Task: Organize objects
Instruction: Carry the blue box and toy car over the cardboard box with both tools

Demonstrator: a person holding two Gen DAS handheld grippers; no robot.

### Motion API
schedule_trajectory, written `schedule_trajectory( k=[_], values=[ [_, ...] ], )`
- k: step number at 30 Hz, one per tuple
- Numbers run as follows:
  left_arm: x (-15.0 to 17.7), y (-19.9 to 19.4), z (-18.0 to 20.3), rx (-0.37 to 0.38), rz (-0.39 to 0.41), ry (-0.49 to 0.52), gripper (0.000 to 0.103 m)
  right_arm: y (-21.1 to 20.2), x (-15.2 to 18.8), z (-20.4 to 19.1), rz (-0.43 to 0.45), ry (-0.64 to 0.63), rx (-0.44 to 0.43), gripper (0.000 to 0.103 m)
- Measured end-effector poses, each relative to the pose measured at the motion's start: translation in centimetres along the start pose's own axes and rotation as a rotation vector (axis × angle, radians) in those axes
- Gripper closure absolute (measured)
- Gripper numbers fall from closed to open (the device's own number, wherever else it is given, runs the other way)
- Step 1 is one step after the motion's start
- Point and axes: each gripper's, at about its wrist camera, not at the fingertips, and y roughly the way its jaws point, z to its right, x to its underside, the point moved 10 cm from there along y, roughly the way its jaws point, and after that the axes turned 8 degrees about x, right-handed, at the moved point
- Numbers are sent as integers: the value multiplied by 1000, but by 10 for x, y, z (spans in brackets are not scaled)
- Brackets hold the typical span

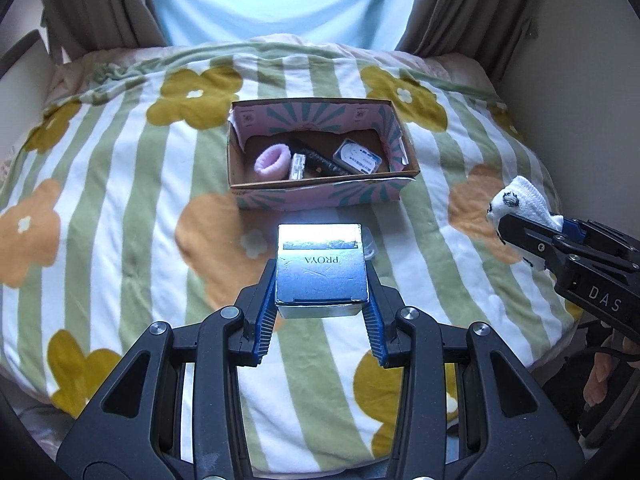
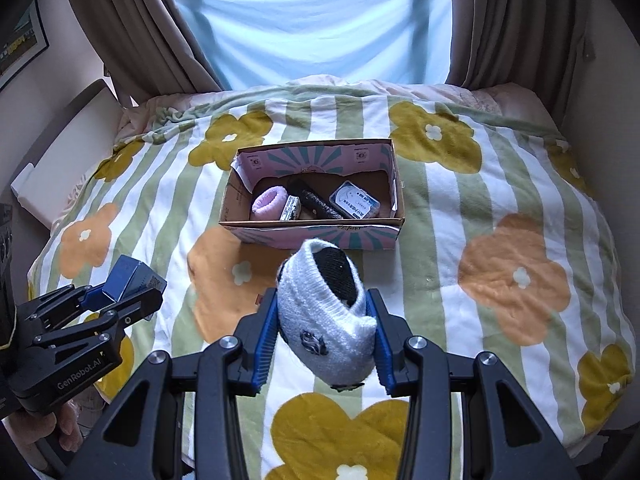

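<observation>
My left gripper (image 1: 321,276) is shut on a shiny blue PROYA box (image 1: 320,264), held above the flowered blanket (image 1: 120,200); the same gripper (image 2: 132,300) and blue box (image 2: 130,278) show at the left of the right wrist view. My right gripper (image 2: 325,320) is shut on a rolled white sock (image 2: 324,320) with a dark opening. That sock (image 1: 520,200) and the right gripper (image 1: 520,228) appear at the right edge of the left wrist view. Ahead stands an open cardboard box (image 1: 320,190) (image 2: 312,236) holding a pink sock roll (image 1: 272,162), a small silver pack, a dark roll and a blue-white packet (image 1: 356,156).
The blanket (image 2: 500,240) covers a bed between walls on both sides. Brown curtains (image 2: 132,32) and a pale blue sheer (image 2: 320,20) hang behind the bed. A white board (image 2: 60,152) leans at the left. A small clear item (image 1: 370,246) lies on the blanket beside the held box.
</observation>
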Motion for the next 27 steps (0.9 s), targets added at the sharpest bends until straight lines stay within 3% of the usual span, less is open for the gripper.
schedule_trajectory(
  k=[12, 20, 27],
  values=[
    [-28, 8, 3, 8, 13, -25, 68, 13, -27, 1, -12, -19, -12, 64],
    [-84, 33, -12, 7, 28, -48, 68, 49, -82, 3, 3, -57, -14, 64],
    [-136, 88, -36, -3, -6, -57, 68, 104, -130, -1, -10, -134, -22, 64]
  ],
)
